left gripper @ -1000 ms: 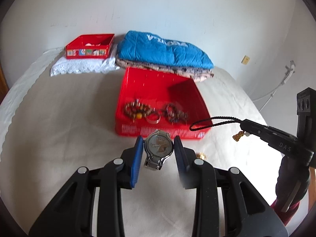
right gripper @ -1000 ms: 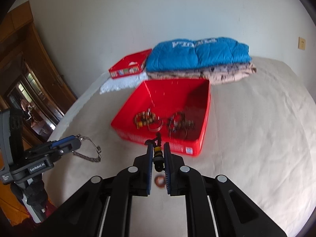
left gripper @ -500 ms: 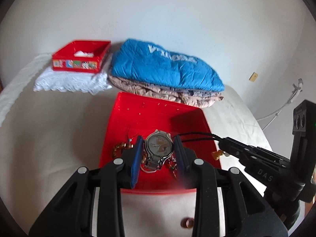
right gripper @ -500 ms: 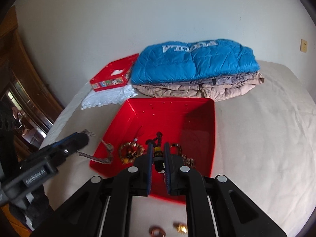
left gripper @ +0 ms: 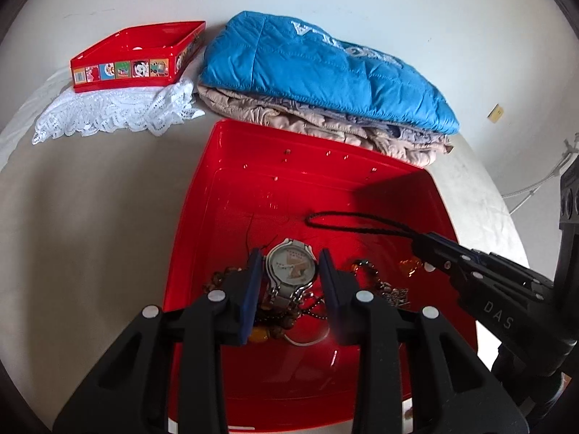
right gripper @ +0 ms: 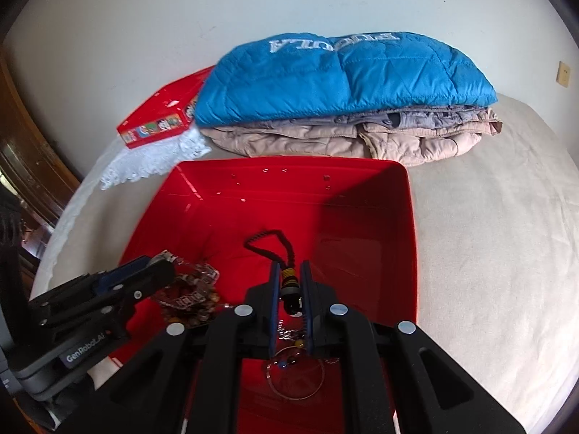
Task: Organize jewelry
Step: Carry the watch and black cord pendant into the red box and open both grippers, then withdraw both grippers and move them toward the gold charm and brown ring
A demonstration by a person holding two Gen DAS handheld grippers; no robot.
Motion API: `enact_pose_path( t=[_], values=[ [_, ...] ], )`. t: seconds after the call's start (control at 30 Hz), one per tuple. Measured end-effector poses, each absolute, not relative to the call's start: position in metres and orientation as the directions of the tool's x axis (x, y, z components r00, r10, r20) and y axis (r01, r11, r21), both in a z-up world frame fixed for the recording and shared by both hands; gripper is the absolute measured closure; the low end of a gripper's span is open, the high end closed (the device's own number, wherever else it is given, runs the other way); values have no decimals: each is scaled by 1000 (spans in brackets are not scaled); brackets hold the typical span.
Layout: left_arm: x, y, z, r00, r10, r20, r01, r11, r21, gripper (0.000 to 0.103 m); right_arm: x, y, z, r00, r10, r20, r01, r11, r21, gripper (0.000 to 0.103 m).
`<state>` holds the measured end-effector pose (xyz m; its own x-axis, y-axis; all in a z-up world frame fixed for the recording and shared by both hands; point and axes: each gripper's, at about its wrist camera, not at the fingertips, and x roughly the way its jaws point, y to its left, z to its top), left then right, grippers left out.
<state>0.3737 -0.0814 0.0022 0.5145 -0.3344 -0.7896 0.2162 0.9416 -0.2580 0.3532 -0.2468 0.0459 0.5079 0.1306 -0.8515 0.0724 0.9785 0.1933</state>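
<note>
A red plastic tray [left gripper: 231,195] [right gripper: 405,217] lies on the bed and holds several bead bracelets [left gripper: 376,282] [right gripper: 188,300] and a thin ring [right gripper: 296,379]. My left gripper [left gripper: 291,275] is shut on a silver wristwatch [left gripper: 291,269] and holds it above the tray's near half. My right gripper [right gripper: 289,289] is shut on a black cord pendant [right gripper: 289,278], its loop [right gripper: 267,238] hanging forward over the tray. The right gripper also shows in the left wrist view [left gripper: 427,242], with the cord loop [left gripper: 347,222].
Folded clothes topped by a blue quilted jacket [left gripper: 325,68] [right gripper: 343,72] lie behind the tray. A red tin box [left gripper: 134,58] [right gripper: 163,115] sits on a white lace cloth [left gripper: 115,112] at the back left. Beige bedding surrounds the tray.
Both grippers have moved forward from the bed in front of the tray to above its inside, each still holding its item.
</note>
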Motion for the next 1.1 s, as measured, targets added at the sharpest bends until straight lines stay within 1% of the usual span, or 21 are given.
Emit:
enact_pose_path(
  t=[0.03, 0.07, 0.13, 0.27, 0.33, 0.37, 0.4, 0.43, 0.47, 0.5, 0.53, 0.57, 0.6, 0.73, 0.8, 0.87, 0.97, 1.1],
  values=[
    [374, -82, 0, 509, -334, -793, 215, 942, -259, 71, 354, -248, 44, 506, 122, -854, 76, 980, 185, 91],
    [374, -82, -1, 510, -333, -793, 215, 942, -257, 70, 354, -248, 43, 506, 115, -855, 78, 981, 178, 86],
    [373, -81, 2, 519, -327, -790, 214, 944, -250, 59, 352, -250, 42, 509, 100, -855, 89, 982, 168, 78],
    [368, -76, 12, 538, -333, -774, 215, 942, -256, 54, 347, -256, 49, 520, 109, -847, 97, 978, 185, 78],
    [363, -72, 20, 557, -334, -760, 215, 942, -257, 44, 342, -260, 54, 532, 100, -841, 107, 977, 184, 78],
    [360, -72, 24, 569, -323, -756, 211, 946, -245, 42, 339, -262, 57, 540, 96, -836, 112, 977, 184, 75],
    [357, -71, 27, 581, -306, -754, 205, 952, -228, 38, 336, -264, 61, 550, 96, -830, 114, 976, 188, 74],
    [354, -70, 32, 595, -293, -748, 200, 956, -215, 33, 334, -265, 64, 560, 100, -822, 114, 974, 195, 68],
    [351, -69, 35, 603, -291, -743, 197, 957, -214, 30, 331, -266, 67, 570, 104, -815, 112, 973, 203, 61],
    [349, -68, 39, 608, -290, -739, 195, 957, -216, 26, 328, -267, 70, 580, 106, -808, 110, 972, 207, 57],
    [346, -67, 42, 612, -285, -738, 191, 958, -212, 21, 326, -267, 72, 583, 104, -806, 110, 973, 205, 50],
    [343, -66, 45, 618, -281, -735, 186, 960, -211, 19, 324, -267, 74, 585, 99, -805, 111, 973, 201, 44],
    [341, -64, 47, 623, -280, -731, 182, 960, -212, 16, 321, -267, 75, 588, 93, -803, 114, 974, 196, 43],
    [328, -59, 54, 653, -240, -718, 152, 971, -186, 12, 308, -272, 81, 593, 76, -801, 125, 975, 185, 32],
    [322, -58, 55, 653, -220, -725, 147, 975, -164, 12, 301, -275, 83, 595, 65, -801, 136, 974, 180, 26],
    [315, -54, 54, 651, -208, -730, 142, 978, -152, 11, 293, -278, 84, 593, 52, -804, 149, 974, 173, 16],
    [304, -49, 53, 649, -194, -736, 126, 981, -147, 10, 282, -281, 84, 585, 64, -809, 144, 973, 181, 11],
    [285, -43, 48, 627, -206, -751, 130, 979, -159, 9, 262, -283, 83, 563, 99, -821, 136, 968, 210, 5]
  ],
)
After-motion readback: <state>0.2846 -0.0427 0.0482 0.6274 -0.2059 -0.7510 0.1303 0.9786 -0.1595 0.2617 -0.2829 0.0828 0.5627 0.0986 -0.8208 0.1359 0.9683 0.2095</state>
